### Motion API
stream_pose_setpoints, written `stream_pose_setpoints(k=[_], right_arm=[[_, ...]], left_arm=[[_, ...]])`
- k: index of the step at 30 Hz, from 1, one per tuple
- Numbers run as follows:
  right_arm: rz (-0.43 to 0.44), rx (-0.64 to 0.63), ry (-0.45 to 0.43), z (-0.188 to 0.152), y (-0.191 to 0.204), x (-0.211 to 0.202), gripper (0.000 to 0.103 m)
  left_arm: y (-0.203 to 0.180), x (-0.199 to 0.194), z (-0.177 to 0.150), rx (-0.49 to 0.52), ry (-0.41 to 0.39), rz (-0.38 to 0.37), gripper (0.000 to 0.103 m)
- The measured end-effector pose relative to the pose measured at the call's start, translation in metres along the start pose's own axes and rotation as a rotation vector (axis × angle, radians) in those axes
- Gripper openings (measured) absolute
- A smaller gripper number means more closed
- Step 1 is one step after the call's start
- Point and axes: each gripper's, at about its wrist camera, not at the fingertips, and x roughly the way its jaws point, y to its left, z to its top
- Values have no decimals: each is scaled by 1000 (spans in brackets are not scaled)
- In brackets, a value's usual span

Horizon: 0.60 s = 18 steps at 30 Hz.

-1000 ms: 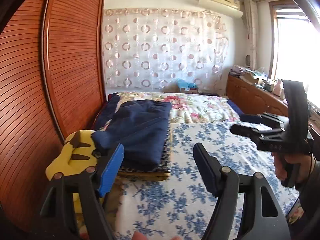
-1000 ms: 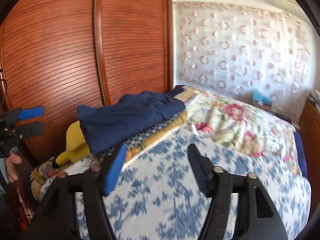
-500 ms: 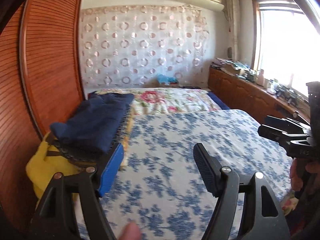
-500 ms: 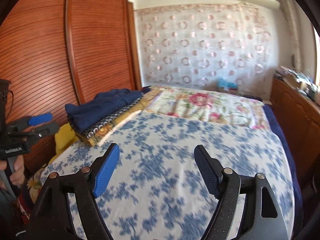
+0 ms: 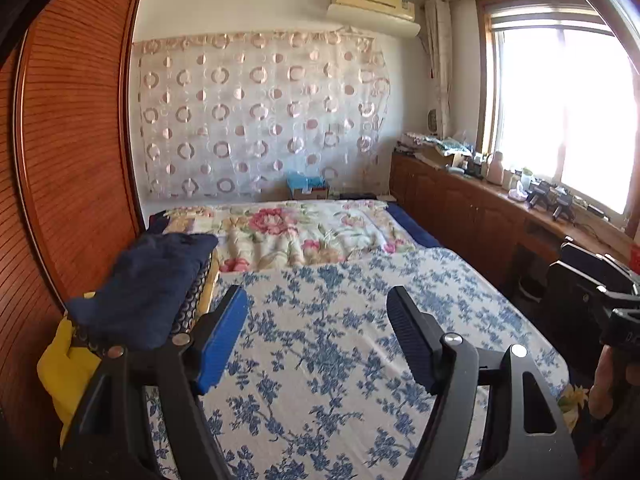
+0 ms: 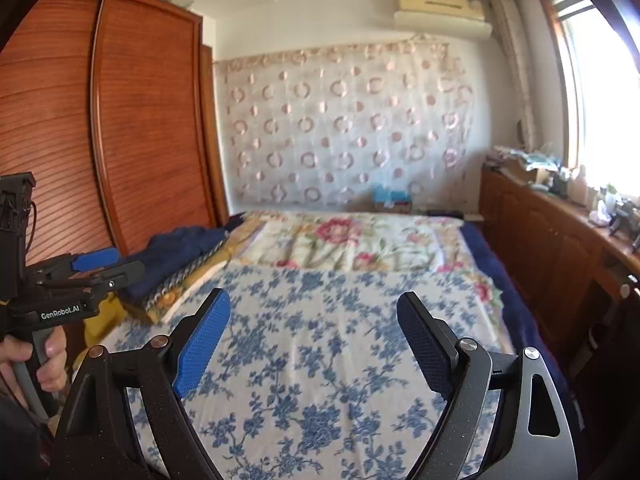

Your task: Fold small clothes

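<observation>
- Above the near end of the bed [image 5: 340, 360], we are holding the left claw [image 5: 316, 340] with its jaws spread wide and nothing between them.
- We are holding the right claw [image 6: 314, 340] equally wide apart and empty, over the blue-flowered sheet [image 6: 320, 360] that is covering the near half of the bed.
- In the right wrist view, the left hand [image 6: 36, 360] is gripping the handle of its tool at the left edge of the picture.
- The folded navy clothes [image 5: 148, 288] are lying at the bed's left edge, just beside the wooden wardrobe [image 5: 60, 180], well apart from both claws.
- The clothes are resting on top of a patterned folded layer [image 5: 192, 300], and a yellow soft item [image 5: 68, 376] is lying against the pile's near end.
- A rose-patterned quilt [image 5: 296, 232] is covering the far half of the bed.
- Along the right wall, a wooden counter [image 5: 480, 208] is carrying small items that we cannot identify under the bright window [image 5: 560, 112].
- A circle-patterned curtain [image 5: 260, 116] is hanging on the far wall, below an air conditioner [image 5: 372, 8].
</observation>
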Motion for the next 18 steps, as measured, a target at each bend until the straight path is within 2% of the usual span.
stream_pose_setpoints(k=[6, 18], right_arm=[[-53, 1, -58, 7, 0, -16, 87], [-60, 8, -57, 8, 0, -11, 87]], left_arm=[[-5, -16, 9, 3, -41, -6, 72], [-4, -26, 7, 5, -51, 2, 73]])
